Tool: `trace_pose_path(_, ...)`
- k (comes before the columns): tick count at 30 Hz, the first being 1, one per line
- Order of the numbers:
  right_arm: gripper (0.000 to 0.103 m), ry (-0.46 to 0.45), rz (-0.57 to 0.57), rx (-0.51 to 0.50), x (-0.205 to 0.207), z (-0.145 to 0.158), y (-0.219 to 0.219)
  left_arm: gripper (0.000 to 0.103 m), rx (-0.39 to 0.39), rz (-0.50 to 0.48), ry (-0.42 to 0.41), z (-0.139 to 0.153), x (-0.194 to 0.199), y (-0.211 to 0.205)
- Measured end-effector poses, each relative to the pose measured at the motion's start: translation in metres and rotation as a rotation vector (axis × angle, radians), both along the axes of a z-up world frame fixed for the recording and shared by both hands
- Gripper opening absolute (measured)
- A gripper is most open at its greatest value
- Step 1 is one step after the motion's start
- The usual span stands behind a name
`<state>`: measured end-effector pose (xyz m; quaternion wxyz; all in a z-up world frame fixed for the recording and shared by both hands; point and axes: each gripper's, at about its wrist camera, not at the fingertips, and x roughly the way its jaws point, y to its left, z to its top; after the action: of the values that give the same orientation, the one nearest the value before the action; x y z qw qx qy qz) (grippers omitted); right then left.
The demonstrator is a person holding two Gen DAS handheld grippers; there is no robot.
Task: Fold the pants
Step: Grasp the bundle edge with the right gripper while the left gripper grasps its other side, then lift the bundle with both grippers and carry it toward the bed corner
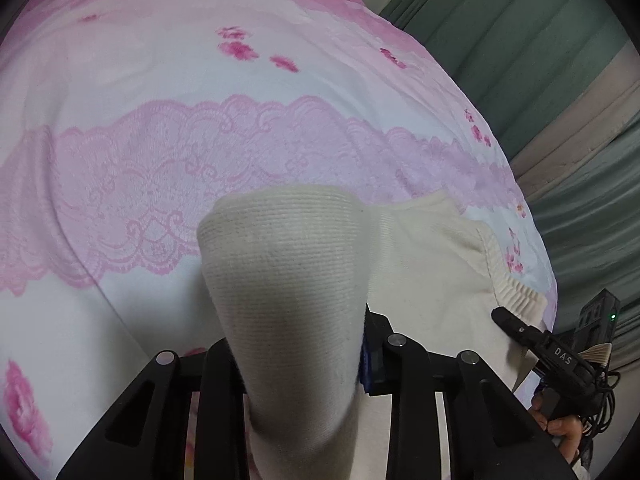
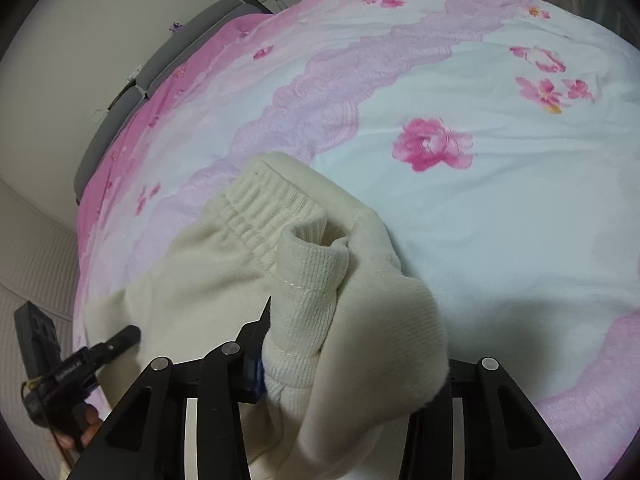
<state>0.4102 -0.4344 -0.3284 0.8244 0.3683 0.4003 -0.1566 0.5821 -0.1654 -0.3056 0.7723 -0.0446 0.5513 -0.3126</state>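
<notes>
Fingers of left gripper (image 1: 304, 344) and right gripper (image 2: 320, 360) each clamped on cream ribbed-knit pants (image 2: 192, 288), lifted over pink floral bedspread (image 2: 500, 220); fold step under way, judged; next: carry cuffs toward elastic waistband (image 2: 256, 208), lay flat

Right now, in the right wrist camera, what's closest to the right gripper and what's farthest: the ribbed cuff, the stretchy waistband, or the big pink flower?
1. The ribbed cuff: pinched in the right gripper, right at its fingers.
2. The waistband: just beyond the cuff, slightly left.
3. The big pink flower: printed on the bed cover, farther off to the right.
</notes>
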Motion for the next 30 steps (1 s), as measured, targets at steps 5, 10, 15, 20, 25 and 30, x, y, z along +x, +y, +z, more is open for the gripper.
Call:
trace_pose_path(5,0.040,-0.016,0.034,-0.035,-0.003,0.032,0.009,0.030,0.031,-0.012,-0.019,0.029,-0.012,-0.009)
trace_pose_path(10,0.040,-0.021,0.083,-0.089,-0.005,0.069,0.022,0.030,0.040,-0.014,-0.031,0.062,-0.031,-0.005)
trace_pose_path(15,0.040,-0.034,0.138,-0.142,-0.020,0.113,0.037,0.030,0.030,0.012,-0.068,0.104,-0.064,0.013)
trace_pose_path(20,0.040,-0.070,0.224,-0.180,-0.041,0.159,0.055,0.030,0.032,0.054,-0.131,0.155,-0.106,0.035)
trace_pose_path(25,0.040,-0.119,0.323,-0.209,-0.066,0.205,0.078,0.030,0.024,0.112,-0.202,0.200,-0.153,0.060)
trace_pose_path(30,0.040,-0.159,0.428,-0.239,-0.083,0.241,0.105,0.030,0.011,0.184,-0.226,0.232,-0.194,0.097)
